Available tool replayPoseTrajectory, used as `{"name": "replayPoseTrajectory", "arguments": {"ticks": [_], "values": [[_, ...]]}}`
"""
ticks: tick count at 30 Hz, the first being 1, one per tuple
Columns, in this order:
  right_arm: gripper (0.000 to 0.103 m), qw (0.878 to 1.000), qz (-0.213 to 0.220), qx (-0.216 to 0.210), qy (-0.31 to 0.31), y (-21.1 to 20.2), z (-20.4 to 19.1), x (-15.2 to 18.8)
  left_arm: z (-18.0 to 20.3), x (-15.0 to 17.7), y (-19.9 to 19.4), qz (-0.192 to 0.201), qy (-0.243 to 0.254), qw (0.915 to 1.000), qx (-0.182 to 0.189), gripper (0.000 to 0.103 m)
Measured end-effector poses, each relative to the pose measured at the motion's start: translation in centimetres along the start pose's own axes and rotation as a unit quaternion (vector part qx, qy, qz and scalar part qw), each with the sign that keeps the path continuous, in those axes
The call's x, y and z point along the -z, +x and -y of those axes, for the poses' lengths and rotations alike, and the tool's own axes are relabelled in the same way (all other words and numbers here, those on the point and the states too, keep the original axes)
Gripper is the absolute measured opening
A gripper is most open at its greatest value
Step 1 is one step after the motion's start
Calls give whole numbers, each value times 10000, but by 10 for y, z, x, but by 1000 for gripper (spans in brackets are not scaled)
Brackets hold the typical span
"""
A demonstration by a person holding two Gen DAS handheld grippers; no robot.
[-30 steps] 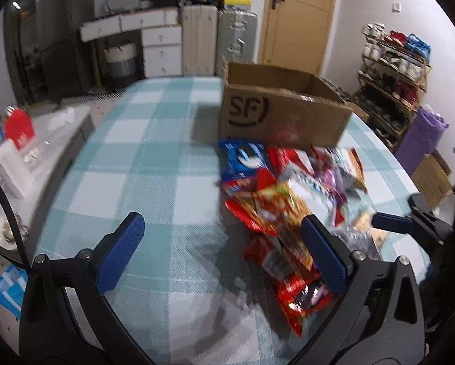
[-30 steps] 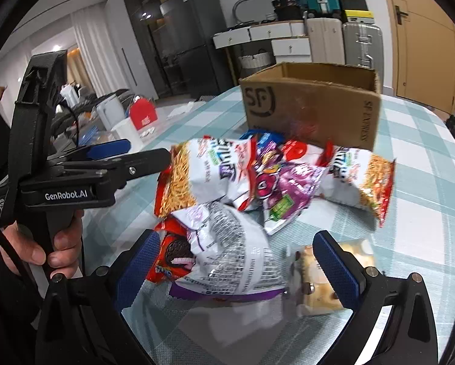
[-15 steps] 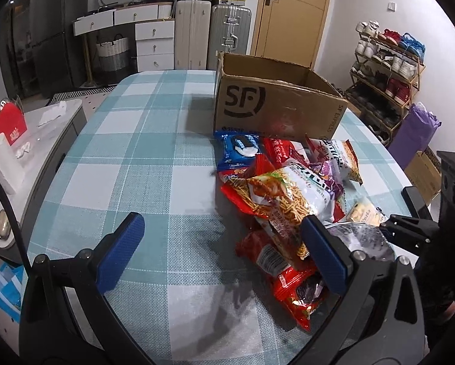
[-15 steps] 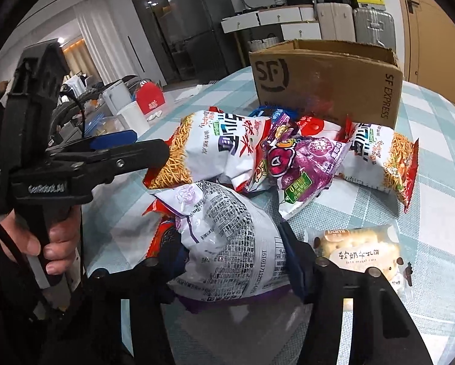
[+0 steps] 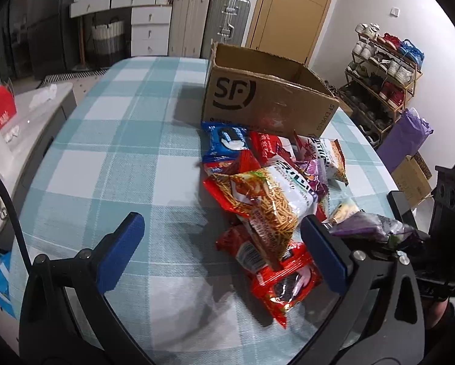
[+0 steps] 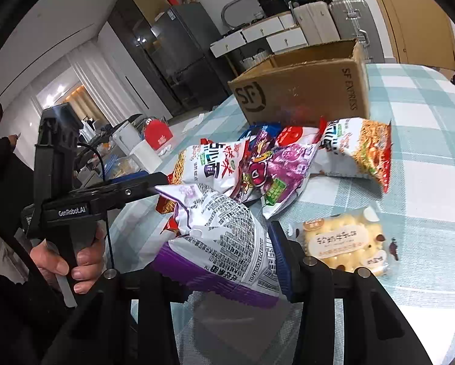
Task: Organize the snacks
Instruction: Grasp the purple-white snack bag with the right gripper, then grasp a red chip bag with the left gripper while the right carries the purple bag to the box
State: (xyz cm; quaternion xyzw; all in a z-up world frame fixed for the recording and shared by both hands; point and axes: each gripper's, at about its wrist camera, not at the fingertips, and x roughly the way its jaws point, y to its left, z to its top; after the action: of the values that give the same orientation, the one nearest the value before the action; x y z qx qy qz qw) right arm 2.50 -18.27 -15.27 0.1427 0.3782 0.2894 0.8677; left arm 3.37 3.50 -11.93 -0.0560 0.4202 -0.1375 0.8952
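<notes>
Right wrist view: the right gripper [image 6: 224,261] is clamped on a silver-and-purple snack bag [image 6: 218,231], pinching its puffed body near the bottom seam and carrying it clear of the checked tablecloth [image 6: 425,182]. Just right of the bag lies a clear-wrapped pack of small yellow cakes [image 6: 342,240]; beyond, a loose heap of snack packets [image 6: 257,164] rests on the cloth, a noodle-snack bag [image 6: 361,149] at its right edge. At the far end the open cardboard box [image 6: 303,91] stands touching the heap, the likely destination. To the left, the person's left hand [image 6: 72,255] holds the left gripper [image 5: 221,252], which in the left wrist view hangs with its jaws spread wide and nothing between them, above the near end of the heap and a red packet [image 5: 285,286]. The held bag looks light, air-filled and crinkly, its film probably slippery and its contents easily crushed; a moderate squeeze across the body or at a crimped seam would seem safest.
</notes>
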Motion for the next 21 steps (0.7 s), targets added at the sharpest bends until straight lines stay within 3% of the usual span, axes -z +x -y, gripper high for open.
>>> {"name": "replayPoseTrajectory", "arguments": {"ticks": [1, 12, 17, 19, 21], "values": [[30, 10000, -4, 35, -26, 0, -1, 0, 2, -1, 1, -7, 9, 10000, 9, 102], [30, 9995, 264, -157, 71, -16, 4, 5, 14, -16, 22, -257, -99, 9996, 104, 102], [30, 9992, 365, -153, 70, -28, 5, 8, 13, -29, 28, -371, -498, 9959, 659, 102], [30, 9992, 370, -148, 76, -30, 5, 10, 15, -32, 33, -434, -521, 9952, 703, 99], [30, 9991, 389, -145, 60, -33, 4, 13, 15, -33, 40, -555, -595, 9934, 804, 86]]}}
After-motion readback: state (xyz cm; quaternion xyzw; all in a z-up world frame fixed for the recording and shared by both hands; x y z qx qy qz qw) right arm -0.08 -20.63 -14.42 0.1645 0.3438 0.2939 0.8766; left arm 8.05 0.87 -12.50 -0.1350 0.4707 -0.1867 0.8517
